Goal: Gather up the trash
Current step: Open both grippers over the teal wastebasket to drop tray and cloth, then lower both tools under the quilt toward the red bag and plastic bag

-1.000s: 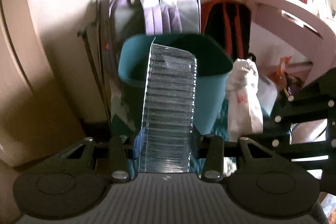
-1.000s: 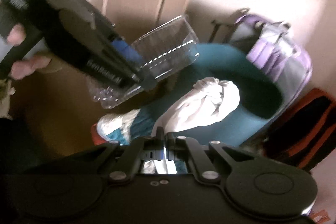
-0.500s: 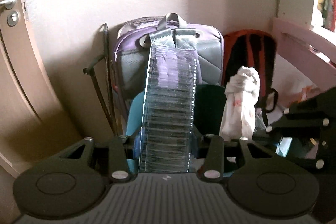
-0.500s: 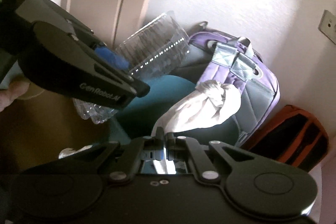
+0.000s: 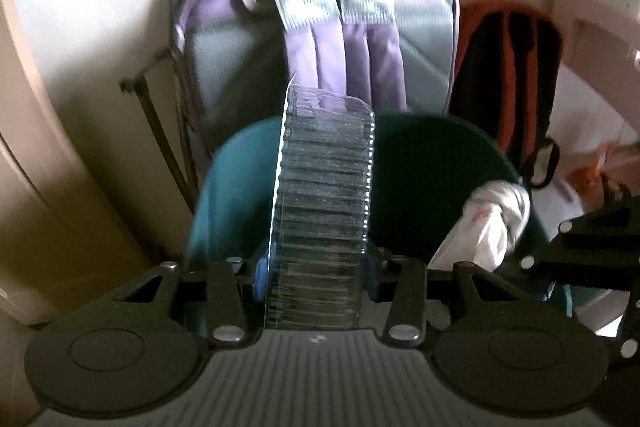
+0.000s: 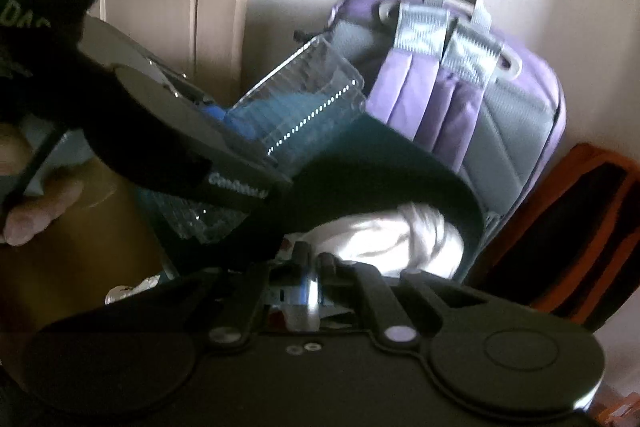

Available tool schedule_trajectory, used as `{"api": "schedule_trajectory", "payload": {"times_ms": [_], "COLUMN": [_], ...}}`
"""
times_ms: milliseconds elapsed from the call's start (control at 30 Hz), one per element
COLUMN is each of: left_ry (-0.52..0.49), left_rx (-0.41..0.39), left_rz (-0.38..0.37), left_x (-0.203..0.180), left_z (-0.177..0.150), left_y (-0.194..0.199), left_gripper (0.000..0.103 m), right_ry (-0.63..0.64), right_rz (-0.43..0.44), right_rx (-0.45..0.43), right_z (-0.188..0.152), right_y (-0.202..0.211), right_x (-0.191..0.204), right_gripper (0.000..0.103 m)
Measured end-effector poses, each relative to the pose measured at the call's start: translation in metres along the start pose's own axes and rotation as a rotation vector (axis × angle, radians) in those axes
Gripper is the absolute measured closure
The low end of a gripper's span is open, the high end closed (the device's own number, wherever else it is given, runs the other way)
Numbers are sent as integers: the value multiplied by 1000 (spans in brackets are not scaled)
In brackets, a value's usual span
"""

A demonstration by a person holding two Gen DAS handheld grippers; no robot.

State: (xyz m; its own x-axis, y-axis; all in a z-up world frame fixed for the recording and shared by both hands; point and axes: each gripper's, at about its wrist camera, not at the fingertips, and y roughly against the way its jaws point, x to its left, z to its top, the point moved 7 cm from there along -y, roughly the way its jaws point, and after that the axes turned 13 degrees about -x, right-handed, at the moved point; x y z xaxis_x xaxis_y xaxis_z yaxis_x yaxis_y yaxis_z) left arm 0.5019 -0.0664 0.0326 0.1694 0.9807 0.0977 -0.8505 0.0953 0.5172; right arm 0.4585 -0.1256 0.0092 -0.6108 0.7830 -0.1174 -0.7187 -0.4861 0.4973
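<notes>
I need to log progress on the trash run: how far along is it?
Nothing visibly dropped yet. In hand: the left gripper grips a clear ribbed plastic container over the teal bin; the right gripper, jaws just starting to open, holds a knotted white bag at its rim. Left: drop both.

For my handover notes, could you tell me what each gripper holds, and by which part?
Left gripper: clear ribbed plastic tray, gripped across its near end. Right gripper: tied white bag, by its near end.

Left gripper (image 5: 316, 267) clamped, tilted down; right gripper (image 6: 314, 259) jaws opening, tilted down.
</notes>
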Motion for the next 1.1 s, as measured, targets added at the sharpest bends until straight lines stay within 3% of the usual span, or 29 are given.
{"api": "schedule_trajectory", "payload": {"times_ms": [300, 467, 567, 700, 767, 1100], "left_ry": [0, 66, 65, 64, 61, 54], "left_rx": [96, 91, 75, 59, 49, -24], "left_rz": [-14, -25, -29, -45, -48, -56], "left_x": [-4, 2, 0, -5, -7, 0], "left_z": [-21, -20, -18, -15, -13, -6], "left_y": [-29, -25, -16, -1, 10, 78], "left_gripper": [57, 39, 37, 37, 37, 32], "right_ry": [-62, -45, -47, -61, -76, -138], "right_rz": [13, -12, -14, -7, -4, 1], "right_rx": [27, 25, 23, 49, 56, -37], "right_z": [-14, -12, -11, -12, -11, 8], "right_y": [-17, -14, -6, 0, 5, 65], "right_x": [-9, -11, -10, -8, -6, 10], "right_gripper": [84, 74, 65, 61, 52, 49]}}
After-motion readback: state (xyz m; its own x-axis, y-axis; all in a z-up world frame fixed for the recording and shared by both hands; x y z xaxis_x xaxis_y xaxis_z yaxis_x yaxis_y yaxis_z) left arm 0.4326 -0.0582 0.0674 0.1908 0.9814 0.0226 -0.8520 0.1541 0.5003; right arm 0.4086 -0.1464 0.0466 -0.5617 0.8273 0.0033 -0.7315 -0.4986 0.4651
